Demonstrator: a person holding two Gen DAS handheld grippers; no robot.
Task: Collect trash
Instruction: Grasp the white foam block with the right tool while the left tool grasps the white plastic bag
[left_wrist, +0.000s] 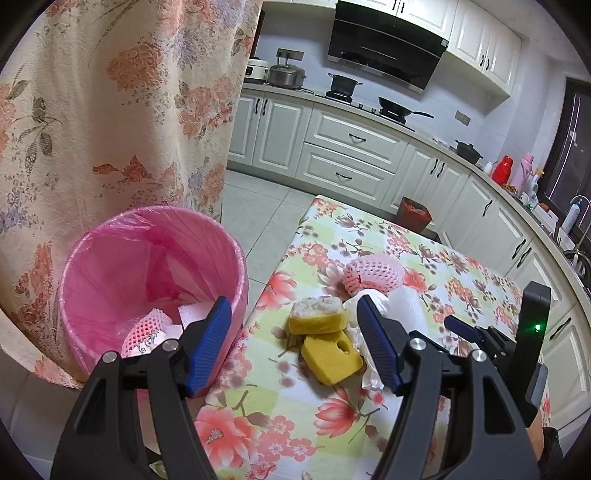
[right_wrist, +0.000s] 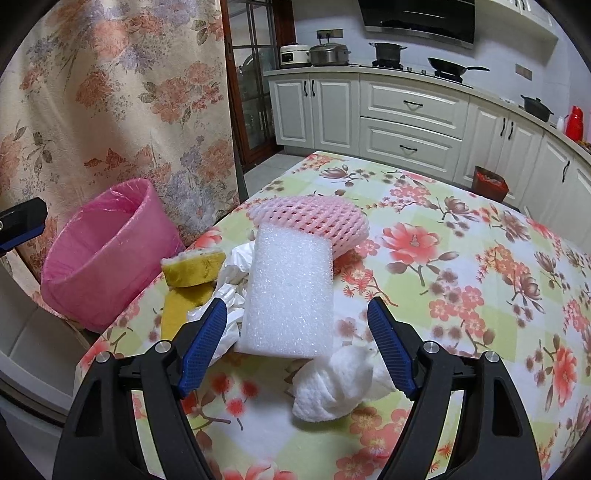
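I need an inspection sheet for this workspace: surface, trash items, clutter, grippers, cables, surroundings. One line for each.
Surface: table with floral cloth, no spills seen.
Job's things: white foam block, pink foam net, two yellow sponge pieces, crumpled tissue on the cloth; pink-lined bin beside the table already holds a net and foam.
Clutter: nothing seen.
Grippers: left gripper open, empty; right gripper open over the foam block, not gripping.
Cables: nothing seen.
Surroundings: floral curtain, kitchen cabinets, pots on the stove.
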